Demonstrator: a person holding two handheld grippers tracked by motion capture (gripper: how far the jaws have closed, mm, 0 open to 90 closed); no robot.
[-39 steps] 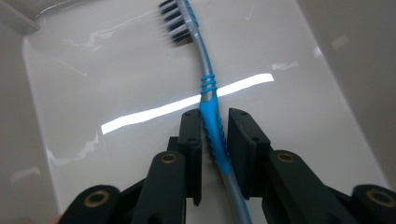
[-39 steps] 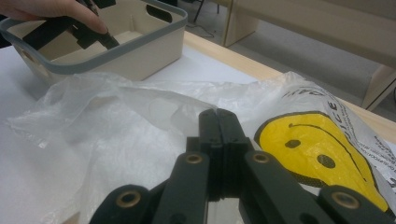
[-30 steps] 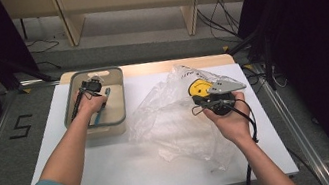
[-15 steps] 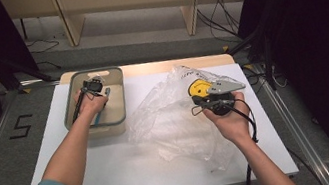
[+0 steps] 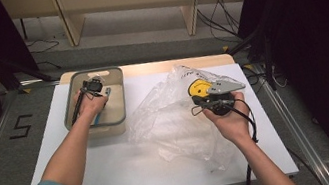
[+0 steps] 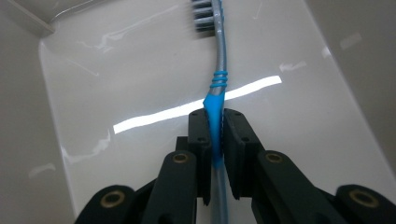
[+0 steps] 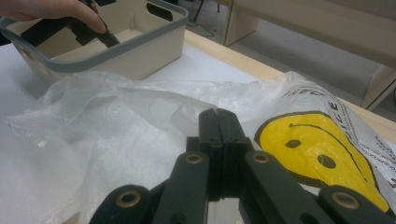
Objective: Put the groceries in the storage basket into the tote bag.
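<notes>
So the person has the left gripper (image 6: pixel 214 135) down inside the beige bin (image 5: pixel 118 114) at the back left of the white table (image 5: pixel 115 171), and its jaws are clamped narrow on a toothbrush (image 6: pixel 219 70). In the left gripper view the pads squeeze the blue part of the handle, with the silvery neck running away up the frame and the bristle head at the far end, near the top edge. The brush looks like it lies close to the glossy bin floor, can't tell if it's actually touching it

The right gripper (image 7: pixel 218 116) has its jaws pressed fully together. Whether it pinches a bit of the clear plastic bag (image 5: pixel 172 121) or just sits over it, hard to say from here. That bag is crumpled in the middle of the table, just beside the bin, and has a yellow smiley face (image 7: pixel 317 158) printed on it next to the right gripper. In the high view the right hand (image 5: pixel 231 122) holds that gripper over the bag's right side, cable looping down by the wrist
</notes>
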